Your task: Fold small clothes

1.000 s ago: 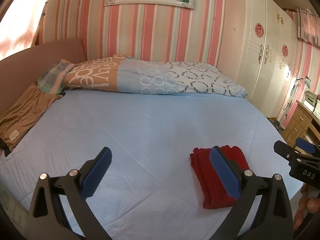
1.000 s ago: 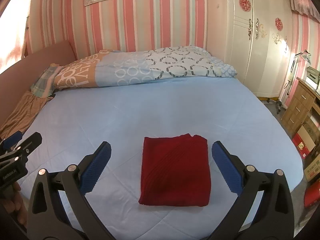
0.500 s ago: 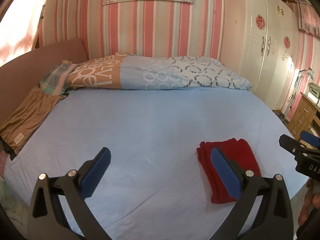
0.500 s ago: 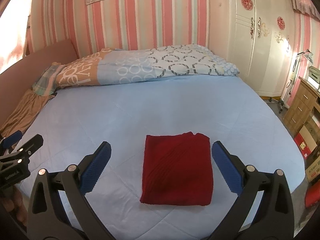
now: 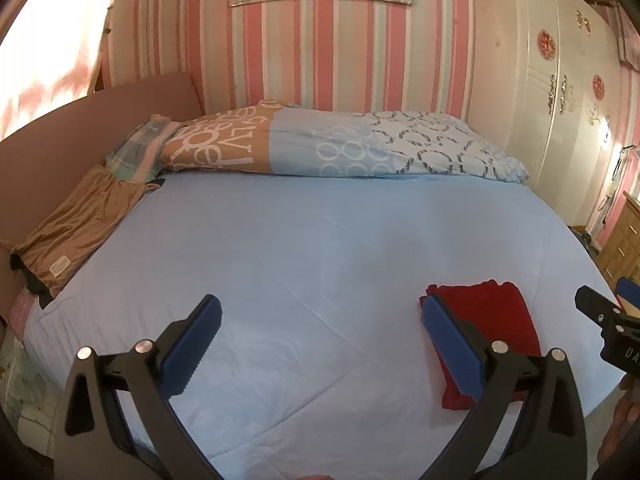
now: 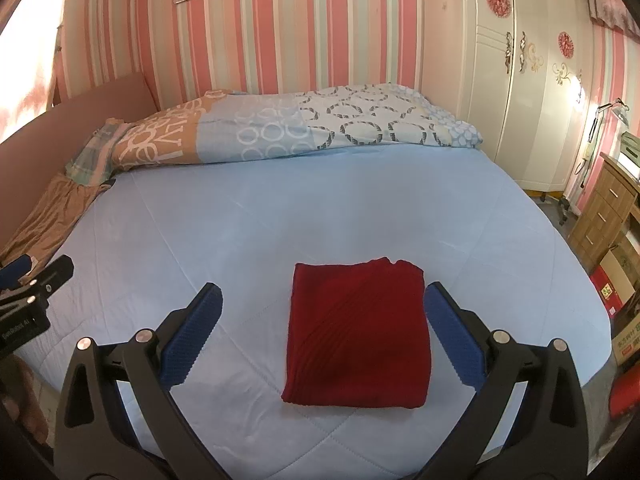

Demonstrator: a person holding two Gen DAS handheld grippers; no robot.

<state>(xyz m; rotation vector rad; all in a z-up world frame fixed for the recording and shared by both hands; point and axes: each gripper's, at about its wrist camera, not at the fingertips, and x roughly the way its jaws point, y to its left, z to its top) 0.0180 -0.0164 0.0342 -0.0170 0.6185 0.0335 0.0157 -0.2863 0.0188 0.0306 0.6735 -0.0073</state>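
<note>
A dark red garment (image 6: 358,332), folded into a neat rectangle, lies flat on the light blue bed sheet (image 6: 320,208) near the bed's front edge. My right gripper (image 6: 322,320) is open, held above and in front of it, with the fold showing between its blue pads. In the left wrist view the same red garment (image 5: 496,320) sits at the lower right, partly behind the right finger of my left gripper (image 5: 320,324). That gripper is open over bare sheet, with nothing between its fingers. Neither gripper touches the garment.
A patterned quilt (image 6: 288,128) is bunched along the far side of the bed. A brown garment (image 5: 76,228) lies at the left edge by the headboard (image 5: 80,128). A white wardrobe (image 6: 528,72) and a wooden drawer unit (image 6: 600,216) stand to the right.
Both grippers have drawn back and up from the bed, staying open. The red garment has stayed put, folded on the sheet.
</note>
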